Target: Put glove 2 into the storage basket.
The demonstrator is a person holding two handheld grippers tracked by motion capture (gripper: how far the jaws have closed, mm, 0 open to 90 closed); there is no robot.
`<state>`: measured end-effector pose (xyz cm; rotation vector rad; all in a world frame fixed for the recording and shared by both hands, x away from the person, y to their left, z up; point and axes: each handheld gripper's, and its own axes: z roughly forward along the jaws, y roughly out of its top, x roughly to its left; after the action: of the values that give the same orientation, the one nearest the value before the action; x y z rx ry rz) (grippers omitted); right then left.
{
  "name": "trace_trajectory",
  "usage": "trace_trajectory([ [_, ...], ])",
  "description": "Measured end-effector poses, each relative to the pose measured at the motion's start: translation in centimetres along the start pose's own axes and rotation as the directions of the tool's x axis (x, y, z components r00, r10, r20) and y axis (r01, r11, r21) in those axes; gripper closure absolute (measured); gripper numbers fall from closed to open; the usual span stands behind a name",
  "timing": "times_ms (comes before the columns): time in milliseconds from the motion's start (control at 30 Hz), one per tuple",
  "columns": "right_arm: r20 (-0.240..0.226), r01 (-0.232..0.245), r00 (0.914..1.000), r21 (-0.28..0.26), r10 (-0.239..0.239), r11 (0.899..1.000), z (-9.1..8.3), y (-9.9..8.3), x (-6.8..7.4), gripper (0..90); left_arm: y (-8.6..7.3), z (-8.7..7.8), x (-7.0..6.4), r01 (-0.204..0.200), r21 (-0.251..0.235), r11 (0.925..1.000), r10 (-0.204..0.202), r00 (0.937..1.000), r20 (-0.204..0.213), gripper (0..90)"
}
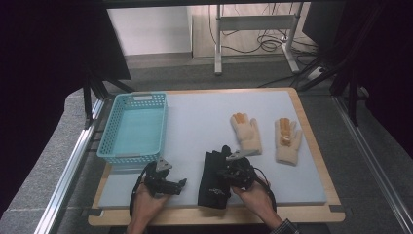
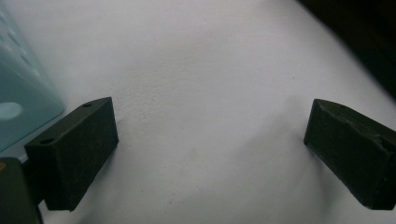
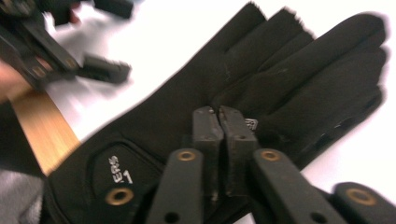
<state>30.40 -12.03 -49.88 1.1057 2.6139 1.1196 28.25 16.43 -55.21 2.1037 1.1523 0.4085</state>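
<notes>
The black gloves (image 1: 214, 176) lie stacked at the near edge of the pale mat (image 1: 195, 126). The right gripper (image 3: 219, 122) rests on them, jaws clenched together (probably pinching fabric to lift). The left gripper (image 1: 181, 184) waits released, just left. A turquoise basket (image 1: 134, 127) sits far left, cream gloves (image 1: 265, 134) far right.

You're at a lab recording bench: padded table (image 1: 195, 122), black curtains (image 1: 44, 73), floor cables (image 1: 263, 44), metal rails (image 1: 68, 170).

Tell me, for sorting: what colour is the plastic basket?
Light turquoise lattice-walled plastic basket, clearest in the high view.
</notes>
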Motion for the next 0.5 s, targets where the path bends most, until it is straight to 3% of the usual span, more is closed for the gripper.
trace_trajectory([
  [67, -0.002, 0.006, 1.0, 0.0, -0.006, 1.0, 0.2, -0.1, 0.0, 74.2, 0.0, 0.0, 0.0, 0.0, 0.0, 1.0, 0.0, 1.0, 0.0, 3.0],
  [100, 0.004, 0.02, 0.9998, -0.019, -0.019, 1.0, -0.2, -0.2, -0.2, 64.2, 0.0, 0.0, 0.0, 0.0, 0.0, 1.0, 0.0, 1.0, 0.0, 3.0],
  [133, 0.006, 0.028, 0.9996, -0.029, -0.028, 0.999, -0.4, -0.1, -0.3, 60.7, 0.0, 0.0, 0.0, -0.003, 0.002, 1.0, 0.003, 1.0, -0.001, 3.0],
  [200, 0.009, 0.039, 0.9992, -0.037, -0.039, 0.999, -0.8, -0.1, -0.5, 57.5, 0.0, 0.0, 0.0, -0.003, 0.002, 1.0, 0.003, 1.0, -0.001, 3.0],
  [333, 0.012, 0.058, 0.9983, -0.066, -0.058, 0.996, -2.5, -0.9, -2.3, 47.4, 0.0, -0.1, 0.0, -0.004, 0.005, 1.0, 0.004, 1.0, -0.001, 3.1],
  [433, 0.023, 0.054, 0.9983, -0.074, -0.053, 0.996, -2.9, -1.8, -3.0, 46.8, 0.0, -0.1, 0.0, -0.008, 0.003, 1.0, 0.008, 1.0, -0.001, 3.7],
  [467, 0.024, 0.058, 0.9981, -0.078, -0.056, 0.995, -3.0, -2.4, -3.2, 49.3, -0.1, -0.2, 0.0, -0.011, 0.004, 0.9999, 0.011, 0.9999, -0.002, 3.7],
  [500, 0.016, 0.058, 0.9982, -0.076, -0.057, 0.995, -3.1, -2.9, -3.4, 58.8, -0.1, -0.3, 0.1, -0.009, 0.007, 0.9999, 0.009, 0.9999, -0.006, 3.6],
])
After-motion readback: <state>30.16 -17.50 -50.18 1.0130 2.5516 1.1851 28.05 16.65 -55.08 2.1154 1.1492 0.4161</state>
